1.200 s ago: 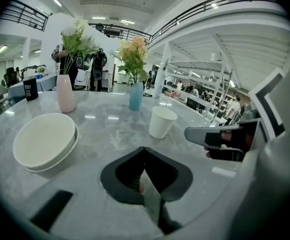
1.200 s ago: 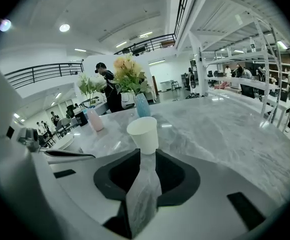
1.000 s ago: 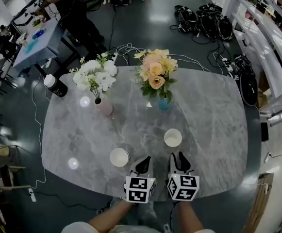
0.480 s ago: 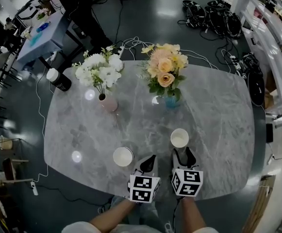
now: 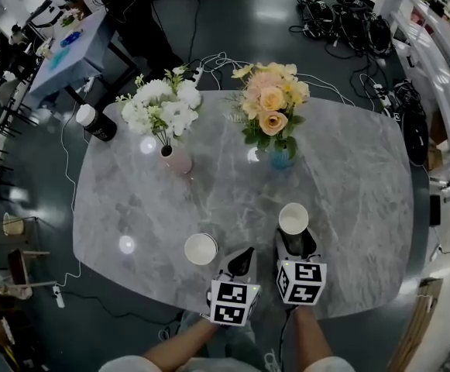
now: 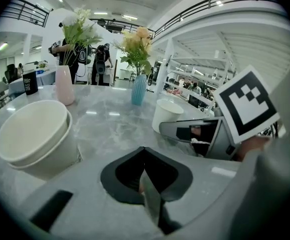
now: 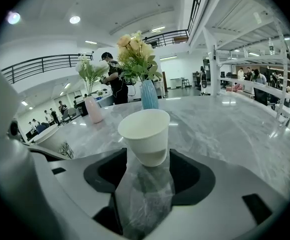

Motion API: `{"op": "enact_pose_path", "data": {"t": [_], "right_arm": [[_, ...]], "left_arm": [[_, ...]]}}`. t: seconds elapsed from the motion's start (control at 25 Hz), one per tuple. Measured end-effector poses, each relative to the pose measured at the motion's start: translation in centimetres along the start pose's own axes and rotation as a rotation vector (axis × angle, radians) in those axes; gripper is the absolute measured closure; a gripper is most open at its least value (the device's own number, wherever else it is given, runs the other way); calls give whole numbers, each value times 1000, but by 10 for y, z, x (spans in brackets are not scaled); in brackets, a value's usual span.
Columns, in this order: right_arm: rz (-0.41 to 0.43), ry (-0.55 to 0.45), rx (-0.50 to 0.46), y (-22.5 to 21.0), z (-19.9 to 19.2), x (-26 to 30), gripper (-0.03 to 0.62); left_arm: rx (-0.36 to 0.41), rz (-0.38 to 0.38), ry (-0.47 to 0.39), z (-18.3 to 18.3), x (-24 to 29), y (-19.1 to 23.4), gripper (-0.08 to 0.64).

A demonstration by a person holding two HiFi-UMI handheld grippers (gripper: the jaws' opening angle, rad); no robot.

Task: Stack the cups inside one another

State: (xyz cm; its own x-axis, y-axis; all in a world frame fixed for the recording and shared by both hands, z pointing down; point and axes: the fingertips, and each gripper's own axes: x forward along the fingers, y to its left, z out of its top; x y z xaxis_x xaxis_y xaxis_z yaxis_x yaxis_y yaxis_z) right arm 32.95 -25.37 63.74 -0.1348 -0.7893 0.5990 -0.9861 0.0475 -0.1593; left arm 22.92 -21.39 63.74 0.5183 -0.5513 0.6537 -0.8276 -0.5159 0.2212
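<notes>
Two white paper cups stand on the grey marble table (image 5: 348, 208). The left cup (image 5: 200, 248) (image 6: 32, 134) shows a double rim and stands just left of my left gripper (image 5: 242, 256) (image 6: 145, 151), which is shut and holds nothing. The right cup (image 5: 293, 218) (image 7: 145, 134) stands upright at the mouth of my right gripper (image 5: 295, 241) (image 7: 145, 159). Its jaws have just been opening and now stand wide on either side of the cup's base, without pressing it. From the left gripper view, the right cup (image 6: 167, 115) sits just beyond the right gripper (image 6: 194, 134).
A pink vase of white flowers (image 5: 176, 160) and a blue vase of peach flowers (image 5: 280, 157) stand further back on the table. A black bottle with a white cap (image 5: 97, 124) is at the far left corner. The table's front edge lies under my hands.
My right gripper has moved forward to the right cup and its jaws have spread apart around the cup's base. The left gripper and both cups have stayed put.
</notes>
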Motion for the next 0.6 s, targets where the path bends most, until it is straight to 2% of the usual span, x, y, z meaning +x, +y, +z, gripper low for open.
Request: {"op": "enact_pose_path", "data": {"t": [0.28,0.6], "right_arm": [[-17,9,-28,-2,1,7,360],[-74,-9,-34,-7,5,6,362]], "left_arm": [[-2,6,-2,0,-3,6,565],[7,-7,-3,0,-5,4,565]]}}
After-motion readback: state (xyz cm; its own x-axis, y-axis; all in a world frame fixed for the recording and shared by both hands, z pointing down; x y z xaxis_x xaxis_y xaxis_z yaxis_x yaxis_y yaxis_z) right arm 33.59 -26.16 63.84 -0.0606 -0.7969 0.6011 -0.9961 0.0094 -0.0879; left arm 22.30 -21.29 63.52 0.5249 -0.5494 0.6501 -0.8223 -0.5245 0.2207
